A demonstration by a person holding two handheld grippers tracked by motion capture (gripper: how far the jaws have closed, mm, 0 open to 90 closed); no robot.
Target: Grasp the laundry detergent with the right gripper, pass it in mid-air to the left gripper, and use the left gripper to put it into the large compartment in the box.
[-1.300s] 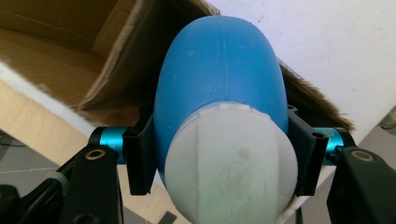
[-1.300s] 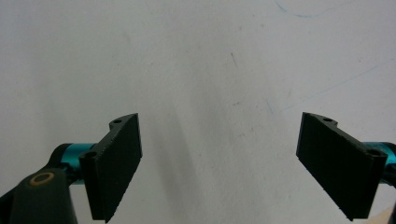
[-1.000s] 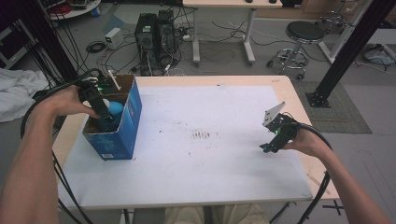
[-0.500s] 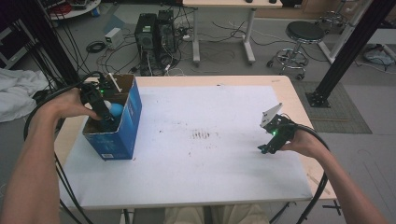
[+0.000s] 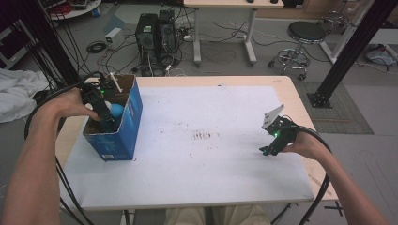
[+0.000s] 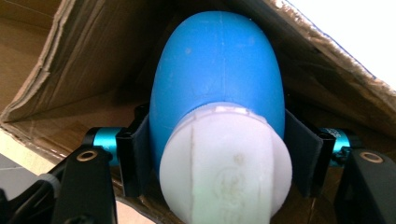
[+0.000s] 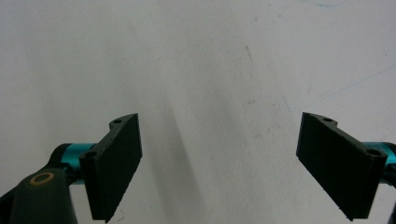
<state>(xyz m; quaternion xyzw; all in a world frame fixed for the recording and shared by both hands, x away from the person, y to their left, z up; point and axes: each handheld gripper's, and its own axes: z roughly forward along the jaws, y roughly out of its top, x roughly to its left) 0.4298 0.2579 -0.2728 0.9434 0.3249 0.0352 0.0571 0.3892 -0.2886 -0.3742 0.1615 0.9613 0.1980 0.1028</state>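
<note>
A blue egg-shaped bulb [image 6: 217,70] with a white cap [image 6: 224,163] sits between the jaws of my left gripper [image 5: 105,123], down inside the blue cardboard box [image 5: 123,136] at the table's left. The jaws have just been opening, and both pads [image 6: 133,158] still lie against the bulb's sides. In the high view the bulb [image 5: 115,110] peeks out beside the gripper. My right gripper [image 5: 267,151] rests low over the white table top [image 5: 206,164] at the right. Its pads [image 7: 114,163] stand wide apart with nothing between them.
The box's brown inner walls [image 6: 88,56] close in around the bulb. Past the table's far edge stand computer towers [image 5: 155,33], cables, a desk and a stool [image 5: 305,35]. A black frame post [image 5: 347,51] rises at the right.
Both hands stay where they were. The left gripper is still in the box with the bulb, and the right gripper hovers at the same spot on the table.
</note>
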